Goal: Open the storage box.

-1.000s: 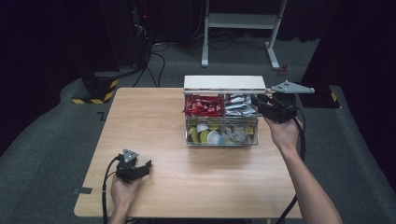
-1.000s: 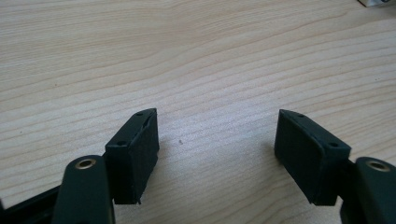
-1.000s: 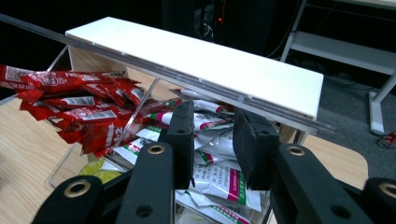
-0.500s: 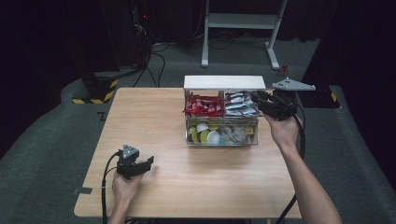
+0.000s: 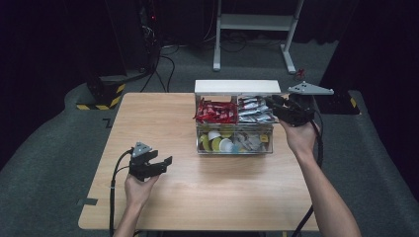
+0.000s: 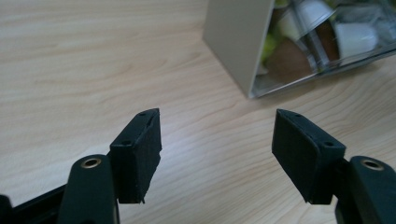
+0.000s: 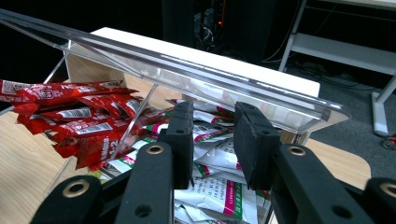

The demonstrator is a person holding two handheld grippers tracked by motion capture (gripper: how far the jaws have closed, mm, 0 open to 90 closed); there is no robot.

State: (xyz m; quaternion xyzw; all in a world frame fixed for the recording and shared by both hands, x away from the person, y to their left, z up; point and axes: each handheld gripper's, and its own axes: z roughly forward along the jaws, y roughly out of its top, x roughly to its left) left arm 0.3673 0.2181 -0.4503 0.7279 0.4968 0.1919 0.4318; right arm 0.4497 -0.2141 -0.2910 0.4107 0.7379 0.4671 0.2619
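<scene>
Holding wide open near the front-left of the clear box point(image 5: 232, 151), well apart from it: left gripper point(image 5: 163, 165), both pads spread, nothing between them, bare table point(image 5: 207, 197) beneath. Seen in the left gripper view past the left gripper point(image 6: 217, 140): pale side wall of the box point(image 6: 236, 42), just ahead and to the right, with round capsules point(image 6: 355, 37) behind its clear front. Sitting in the front lower part of the box in the high view: the capsules point(image 5: 220, 143). Lying in the 2 upper compartments: red packets point(image 5: 215, 111) on the left, white sachets point(image 5: 254, 109) on the right. Reaching into the right upper compartment from the right end of the box: right gripper point(image 5: 275, 104). Drawn nearly together with a narrow gap, right gripper point(image 7: 212, 126) down among the white sachets point(image 7: 219, 154); cannot tell whether 1 is pinched. Lying left of it: red packets point(image 7: 70, 116). Standing raised above the jaws at the back of the box: clear lid point(image 7: 187, 65).
</scene>
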